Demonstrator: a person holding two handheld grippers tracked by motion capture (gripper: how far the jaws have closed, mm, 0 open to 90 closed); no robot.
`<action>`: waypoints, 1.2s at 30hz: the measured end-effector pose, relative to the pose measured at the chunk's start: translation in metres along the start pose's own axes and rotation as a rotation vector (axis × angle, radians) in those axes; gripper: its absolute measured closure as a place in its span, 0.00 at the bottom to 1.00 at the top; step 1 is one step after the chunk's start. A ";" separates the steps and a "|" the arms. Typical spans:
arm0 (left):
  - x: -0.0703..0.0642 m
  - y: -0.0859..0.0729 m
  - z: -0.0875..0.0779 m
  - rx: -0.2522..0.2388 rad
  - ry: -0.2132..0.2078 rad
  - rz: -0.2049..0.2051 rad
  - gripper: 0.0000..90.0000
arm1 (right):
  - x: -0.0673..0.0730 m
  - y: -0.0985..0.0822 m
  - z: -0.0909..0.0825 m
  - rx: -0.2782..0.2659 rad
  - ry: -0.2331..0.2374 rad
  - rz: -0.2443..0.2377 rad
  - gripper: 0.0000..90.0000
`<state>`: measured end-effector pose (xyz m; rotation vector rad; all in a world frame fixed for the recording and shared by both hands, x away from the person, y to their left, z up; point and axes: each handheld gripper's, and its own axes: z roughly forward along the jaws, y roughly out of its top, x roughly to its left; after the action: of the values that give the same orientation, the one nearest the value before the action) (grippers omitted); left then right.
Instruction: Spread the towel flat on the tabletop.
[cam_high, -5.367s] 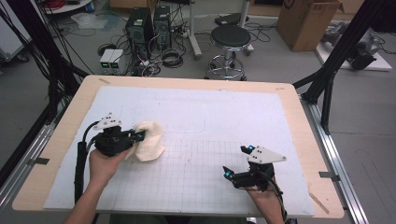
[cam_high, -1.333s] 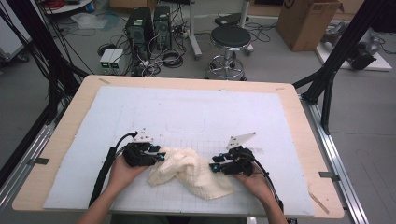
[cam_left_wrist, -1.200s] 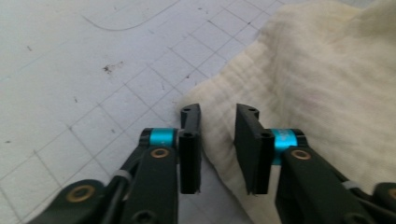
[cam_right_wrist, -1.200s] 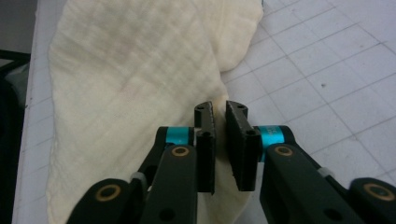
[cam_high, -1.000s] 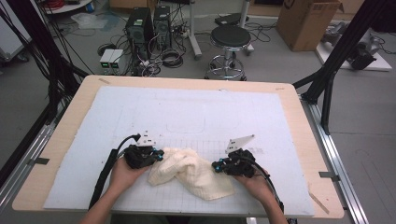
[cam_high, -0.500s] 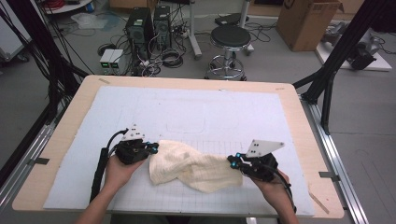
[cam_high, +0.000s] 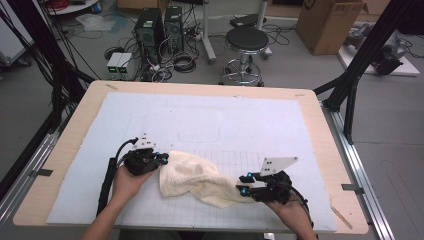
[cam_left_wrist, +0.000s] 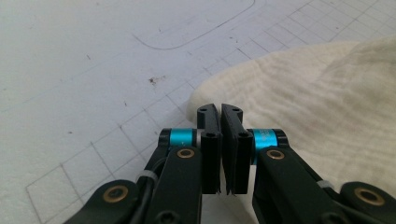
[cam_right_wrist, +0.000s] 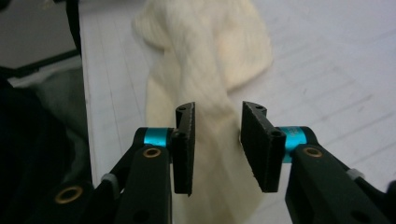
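- Cream cloth (cam_high: 197, 179) bunched on white mat (cam_high: 210, 120), near edge, stretched from 9 to 3 o'clock.
- Left gripper (cam_left_wrist: 220, 116) pinching cloth's edge, jaws pressed together.
- Right gripper (cam_right_wrist: 217, 119) spread, cloth strip between jaws, unclamped.
- Likely step: spreading flat. Next: closing on strip, pulling toward 3 o'clock.

A cream cloth (cam_high: 197, 179) lies on a white mat (cam_high: 210, 120) printed with thin grey grid lines.
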<state>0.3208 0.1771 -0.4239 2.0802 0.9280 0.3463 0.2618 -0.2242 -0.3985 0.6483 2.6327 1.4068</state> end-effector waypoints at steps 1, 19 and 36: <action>0.000 0.000 0.000 -0.002 0.003 -0.001 0.95 | -0.001 0.004 -0.002 -0.017 0.003 -0.002 0.69; -0.001 0.000 -0.002 -0.015 -0.006 0.011 0.95 | -0.028 0.020 0.040 0.035 0.091 0.081 0.85; -0.008 -0.014 -0.015 -0.014 -0.018 0.031 0.94 | 0.036 0.000 0.058 0.140 0.185 -0.016 0.88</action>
<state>0.3003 0.1855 -0.4241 2.0837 0.8814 0.3487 0.2451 -0.1648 -0.4270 0.5322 2.8938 1.3476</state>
